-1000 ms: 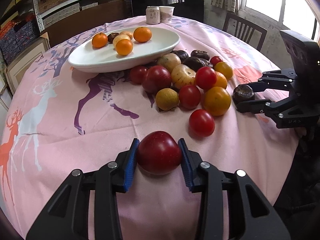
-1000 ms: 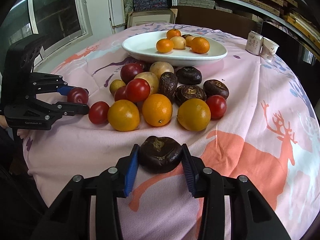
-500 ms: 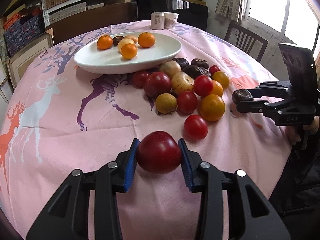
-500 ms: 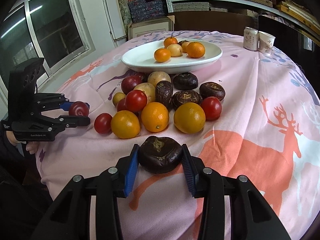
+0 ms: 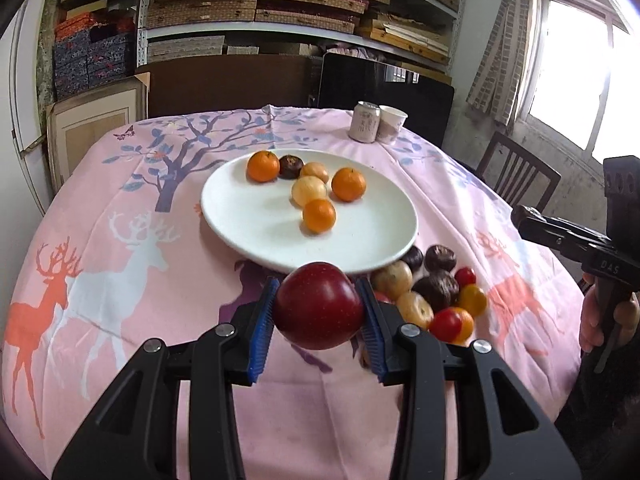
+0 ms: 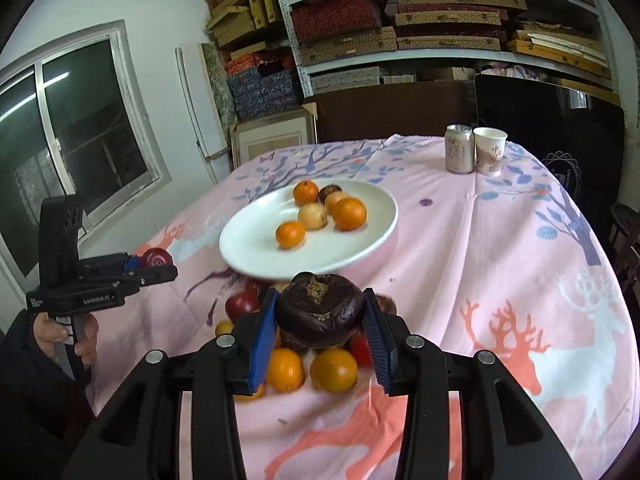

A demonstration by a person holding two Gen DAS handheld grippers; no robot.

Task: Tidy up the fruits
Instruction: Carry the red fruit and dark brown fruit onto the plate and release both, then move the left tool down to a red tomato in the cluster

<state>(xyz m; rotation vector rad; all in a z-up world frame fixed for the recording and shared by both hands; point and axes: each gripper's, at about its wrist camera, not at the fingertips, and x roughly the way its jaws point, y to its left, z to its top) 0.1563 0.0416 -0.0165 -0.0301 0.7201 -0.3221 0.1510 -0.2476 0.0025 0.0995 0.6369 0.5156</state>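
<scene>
Fingers (image 5: 262, 320) pinching red apple (image 5: 319, 311), near plate rim (image 5: 248, 254)

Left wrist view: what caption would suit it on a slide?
Left gripper carries a red apple toward the white plate of oranges.

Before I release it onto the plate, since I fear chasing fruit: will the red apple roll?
Probably: the red apple looks round and glossy. The plate seems shallow and smooth, so it may drift toward the oranges. Set it down gently.

Two wrist cameras, facing across the table

Each looks forward along its own fingers, close above the cloth; both share the white plate (image 5: 248, 236) (image 6: 248, 254), can (image 5: 363, 122) (image 6: 459, 148) and shelves (image 5: 304, 4) (image 6: 440, 12).
</scene>
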